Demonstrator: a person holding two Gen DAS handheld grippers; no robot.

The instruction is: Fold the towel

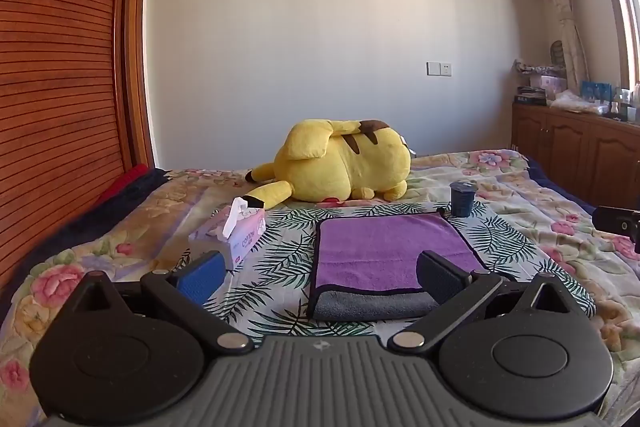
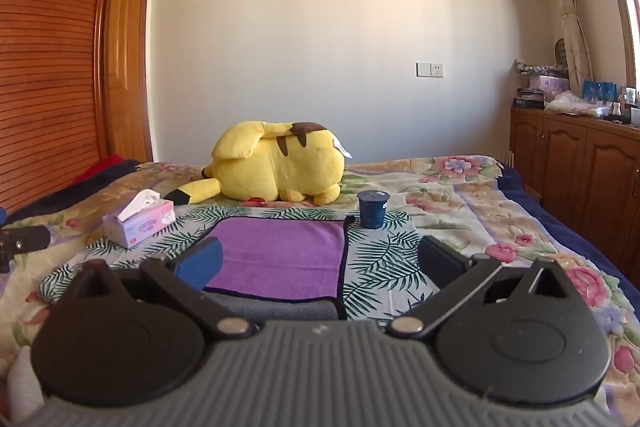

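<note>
A purple towel [image 1: 380,251] with a dark hem lies on the bed, folded once so its grey underside [image 1: 372,303] shows along the near edge. It also shows in the right wrist view [image 2: 280,255]. My left gripper [image 1: 320,273] is open and empty, held just in front of the towel's near edge. My right gripper [image 2: 320,261] is open and empty, held in front of the towel's near right corner. Neither gripper touches the towel.
A pink tissue box [image 1: 232,235] lies left of the towel. A dark blue cup [image 1: 462,201] stands at the towel's far right corner. A yellow plush toy [image 1: 340,163] lies behind on the floral bedspread [image 1: 540,227]. Wooden cabinets [image 1: 580,155] stand on the right.
</note>
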